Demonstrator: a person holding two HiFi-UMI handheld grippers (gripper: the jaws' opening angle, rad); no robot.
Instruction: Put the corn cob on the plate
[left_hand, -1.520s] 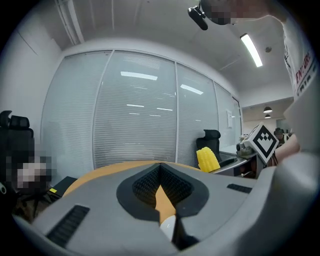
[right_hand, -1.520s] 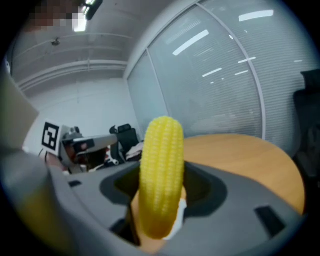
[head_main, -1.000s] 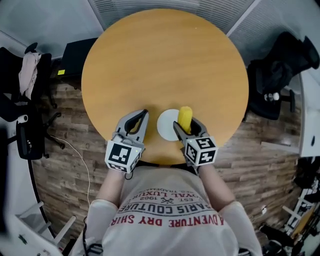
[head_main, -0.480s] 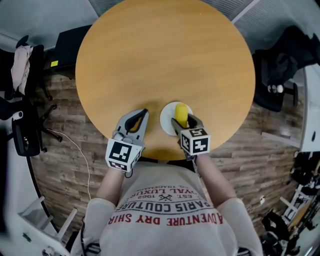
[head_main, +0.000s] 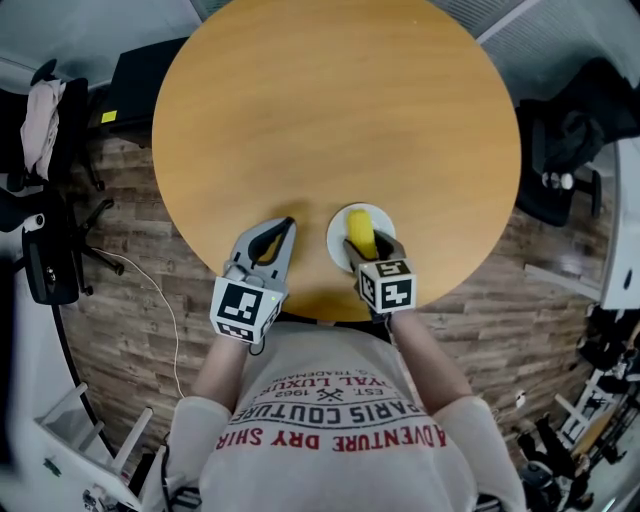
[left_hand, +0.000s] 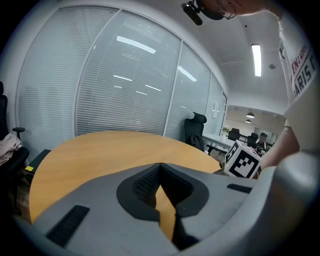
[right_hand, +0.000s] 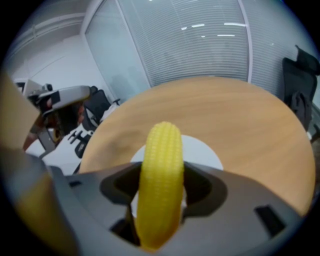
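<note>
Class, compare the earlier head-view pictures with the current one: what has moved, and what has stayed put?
The right gripper, shut on the yellow corn cob throughout, carried it from the right edge of the small round white plate to over its middle. The left gripper stayed shut and empty near the edge of the round wooden table; the plate stayed put.

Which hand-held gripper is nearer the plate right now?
Right. The right hand-held gripper holds the corn cob over the plate; the left hand-held gripper, shut and empty, sits to the plate's left, apart from it.
</note>
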